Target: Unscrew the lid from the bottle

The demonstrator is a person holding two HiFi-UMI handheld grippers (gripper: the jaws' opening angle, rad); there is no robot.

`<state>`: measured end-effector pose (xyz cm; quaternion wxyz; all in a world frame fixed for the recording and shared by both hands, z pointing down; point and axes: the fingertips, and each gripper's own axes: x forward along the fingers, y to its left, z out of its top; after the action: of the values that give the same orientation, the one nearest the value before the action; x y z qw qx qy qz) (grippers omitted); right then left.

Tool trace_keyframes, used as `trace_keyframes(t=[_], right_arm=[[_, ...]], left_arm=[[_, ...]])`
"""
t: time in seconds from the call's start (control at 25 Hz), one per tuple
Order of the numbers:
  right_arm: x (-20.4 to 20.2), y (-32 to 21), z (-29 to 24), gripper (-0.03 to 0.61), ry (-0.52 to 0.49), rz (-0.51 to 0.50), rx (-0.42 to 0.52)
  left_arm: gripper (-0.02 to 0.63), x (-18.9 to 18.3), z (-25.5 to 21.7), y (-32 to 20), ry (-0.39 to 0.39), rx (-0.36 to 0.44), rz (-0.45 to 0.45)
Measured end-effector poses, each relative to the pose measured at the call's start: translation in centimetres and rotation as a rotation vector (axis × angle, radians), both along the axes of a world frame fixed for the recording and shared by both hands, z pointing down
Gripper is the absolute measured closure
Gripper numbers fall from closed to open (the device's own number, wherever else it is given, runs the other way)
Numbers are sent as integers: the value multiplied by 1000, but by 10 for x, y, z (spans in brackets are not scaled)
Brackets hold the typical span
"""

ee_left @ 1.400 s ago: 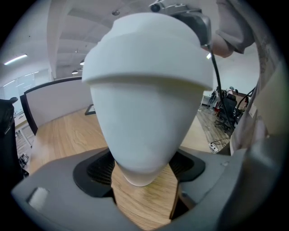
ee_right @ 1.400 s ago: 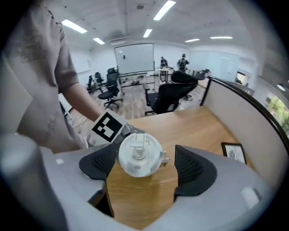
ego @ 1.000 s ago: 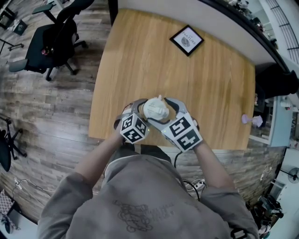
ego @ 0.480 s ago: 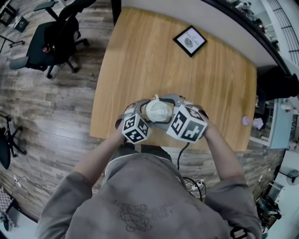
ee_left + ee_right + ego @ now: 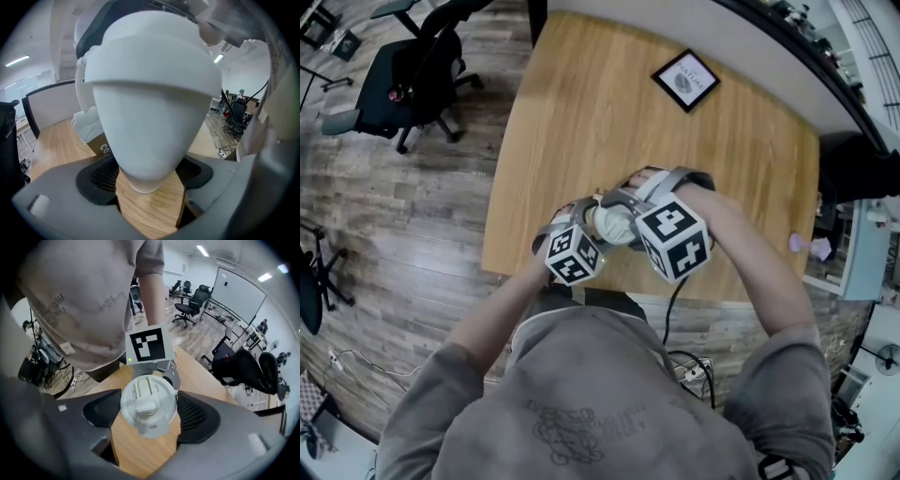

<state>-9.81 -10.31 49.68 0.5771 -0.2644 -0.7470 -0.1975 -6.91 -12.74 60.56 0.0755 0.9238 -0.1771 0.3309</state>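
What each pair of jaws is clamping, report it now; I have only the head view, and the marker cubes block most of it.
Observer: The left gripper has its black pads pressed on the tapered lower body of the smooth white plastic bottle.
Operator: Now the right one.
Observer: The right gripper is closed across the round white plastic lid, with a pad touching each side of its rim.
Operator: Tell me whether the lid is off.
Observer: No. The left gripper view shows the lid's wide band seated on the bottle's shoulder, with no gap showing.
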Motion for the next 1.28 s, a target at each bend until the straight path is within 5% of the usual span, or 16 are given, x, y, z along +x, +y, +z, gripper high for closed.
trace_keyframes(t=[0.16, 0.52, 0.68, 0.8, 1.08, 1.28], right_arm=[[0, -4, 3, 189, 16, 61, 44], [13, -12, -20, 176, -281, 982, -230], [16, -15, -2, 172, -281, 1261, -198], [15, -18, 3, 173, -320, 1428, -262], [4, -32, -1, 173, -421, 1545, -158], [6, -33, -3, 175, -406, 1498, -66]], left_arm=[[242, -2, 2, 0, 13, 4, -1], [241, 0, -1, 0, 166, 76, -21], [241, 0, -2, -1, 206, 95, -29], [241, 1, -3, -1, 210, 96, -28], [241, 1, -3, 1, 205, 90, -26], [242, 6, -4, 1, 208, 88, -21]])
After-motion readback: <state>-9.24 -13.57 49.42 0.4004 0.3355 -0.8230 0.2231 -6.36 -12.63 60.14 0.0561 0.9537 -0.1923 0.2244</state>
